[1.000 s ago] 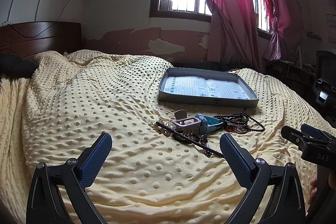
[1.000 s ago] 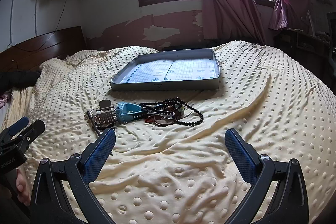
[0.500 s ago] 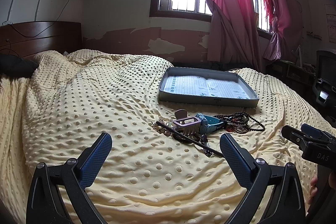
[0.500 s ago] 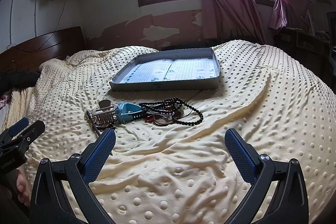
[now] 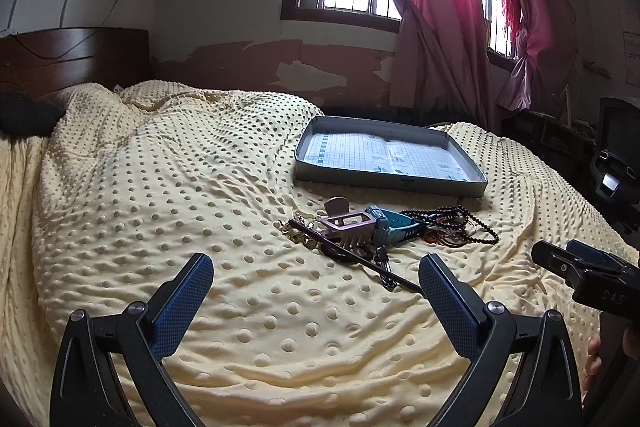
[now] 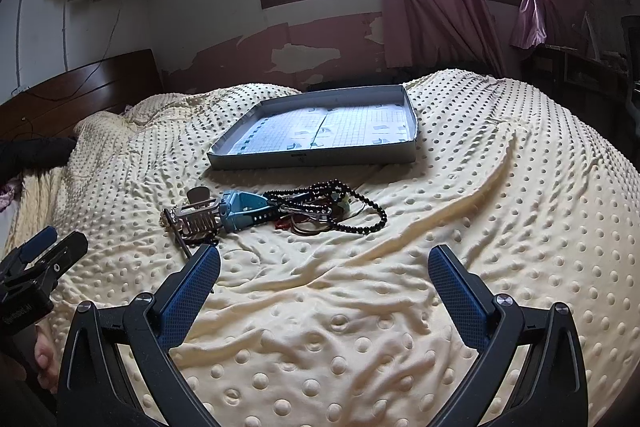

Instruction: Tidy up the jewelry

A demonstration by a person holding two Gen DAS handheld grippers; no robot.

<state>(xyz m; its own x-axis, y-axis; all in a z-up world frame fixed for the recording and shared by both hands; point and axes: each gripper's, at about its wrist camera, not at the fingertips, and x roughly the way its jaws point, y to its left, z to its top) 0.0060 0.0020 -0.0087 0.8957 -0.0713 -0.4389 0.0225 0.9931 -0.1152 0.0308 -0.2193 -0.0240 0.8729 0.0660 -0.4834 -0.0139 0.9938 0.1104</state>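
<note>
**A:** So where's this at? Both tongs look idle to me. The left tongs [image 5: 316,281] are spread wide with nothing between them, hovering over the near part of the bed [image 5: 160,187]. Same for the right tongs [image 6: 324,271], released and empty.

**B:** Yeah, I'd say nothing's sorted yet. The whole jewelry pile [image 6: 280,217] sits in a heap mid-bed, ahead of both tongs, and the grey tray [image 6: 224,157] just beyond it toward the far edge has only its printed liner in it.

**A:** What's in the heap?

**B:** A pinkish claw clip [image 5: 350,227], a teal watch [image 5: 390,223] right against it, a black bead strand [image 6: 360,215] looped over some thin bangles, and a dark stick [image 5: 352,255] poking out toward the left tongs. There's a gold chain bit at the left end, too small to tell more.

**A:** Next move?

**B:** My guess: drop onto one outer piece, the stick or the clip, and carry it to the tray. Trouble is everything overlaps, so the beads could drag along, and that soft bumpy blanket gives under the fingers.
</note>
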